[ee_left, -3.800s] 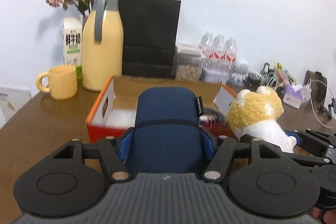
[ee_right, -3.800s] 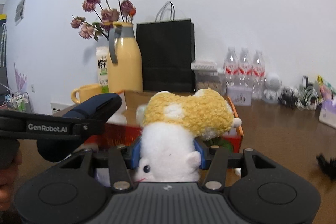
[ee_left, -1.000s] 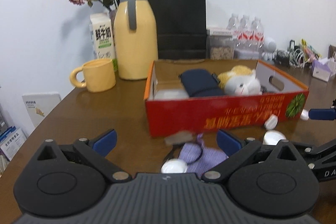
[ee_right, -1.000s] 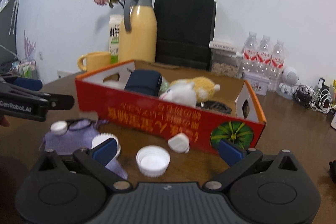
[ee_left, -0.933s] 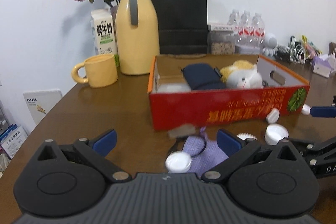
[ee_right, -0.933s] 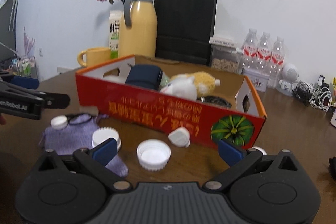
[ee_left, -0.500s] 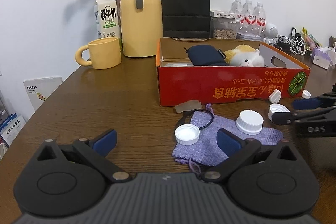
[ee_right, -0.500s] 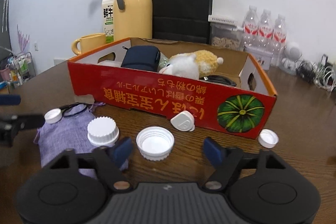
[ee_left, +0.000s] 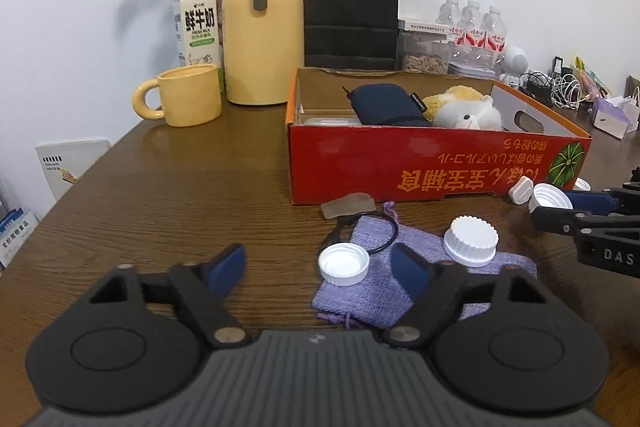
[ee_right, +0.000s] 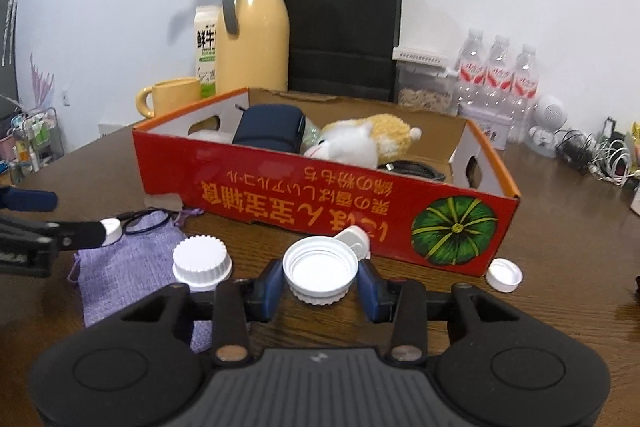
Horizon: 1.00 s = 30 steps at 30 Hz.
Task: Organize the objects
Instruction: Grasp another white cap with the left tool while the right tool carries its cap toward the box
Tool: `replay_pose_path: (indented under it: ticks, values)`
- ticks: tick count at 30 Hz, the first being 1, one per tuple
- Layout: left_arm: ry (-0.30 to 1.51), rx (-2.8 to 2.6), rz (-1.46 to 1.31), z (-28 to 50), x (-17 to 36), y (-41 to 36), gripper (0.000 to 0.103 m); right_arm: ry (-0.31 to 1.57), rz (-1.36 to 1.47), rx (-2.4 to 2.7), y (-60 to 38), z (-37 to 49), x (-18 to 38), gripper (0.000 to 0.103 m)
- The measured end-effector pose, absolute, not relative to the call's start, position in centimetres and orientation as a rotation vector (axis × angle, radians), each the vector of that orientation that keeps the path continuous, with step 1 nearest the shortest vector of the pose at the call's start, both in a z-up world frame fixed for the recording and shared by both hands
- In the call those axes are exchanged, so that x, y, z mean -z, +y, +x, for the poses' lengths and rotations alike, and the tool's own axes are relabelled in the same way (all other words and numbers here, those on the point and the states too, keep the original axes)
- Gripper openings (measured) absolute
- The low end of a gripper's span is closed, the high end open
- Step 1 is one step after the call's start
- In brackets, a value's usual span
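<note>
- Brown worktop [ee_right: 560, 227] is carrying loose caps before the box [ee_right: 320, 195].
- Right gripper [ee_right: 320, 281] jaws are closing around an upturned cap [ee_right: 320, 267], pads not yet pressing.
- Left gripper [ee_left: 320, 269] jaws are narrowing, half-wide, toward a small cap [ee_left: 343, 263] on the pouch [ee_left: 400, 291].
- Next, judging: clamping, then lifting each into the box.

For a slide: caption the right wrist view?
Right gripper closing around an upturned white cap before the red box.
</note>
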<state>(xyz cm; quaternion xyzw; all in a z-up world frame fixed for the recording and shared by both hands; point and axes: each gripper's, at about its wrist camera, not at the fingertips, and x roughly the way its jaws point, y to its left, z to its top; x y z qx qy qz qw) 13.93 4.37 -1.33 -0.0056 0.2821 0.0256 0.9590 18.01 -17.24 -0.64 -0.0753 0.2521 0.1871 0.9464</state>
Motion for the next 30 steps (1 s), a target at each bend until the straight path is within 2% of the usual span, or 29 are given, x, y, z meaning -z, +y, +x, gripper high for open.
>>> replay_pose_path:
  ticks: [4, 7, 8, 9, 21, 30]
  values:
    - [0.586, -0.038, -0.017, 14.6, 1.7, 4.1, 0.071, 0.501, -0.151, -0.38, -17.4, 17.8, 0.5, 0.039]
    - [0.608, -0.026, -0.028, 14.9, 2.1, 4.2, 0.051, 0.501, -0.15, -0.381, -17.4, 17.8, 0.5, 0.039]
    - [0.611, -0.018, -0.036, 15.0, 2.2, 4.2, 0.038, 0.5, -0.15, -0.381, -17.4, 17.8, 0.5, 0.039]
    - [0.61, -0.002, -0.046, 14.9, 2.3, 4.3, 0.03, 0.5, -0.15, -0.381, -17.4, 17.8, 0.5, 0.039]
    - [0.529, -0.011, -0.053, 13.2, 1.2, 4.4, 0.03, 0.479, -0.134, -0.372, -17.7, 17.5, 0.3, 0.039]
    - [0.465, 0.013, -0.051, 13.3, -0.7, 3.7, 0.03, 0.364, -0.141, -0.364, -18.0, 15.6, -0.2, 0.039]
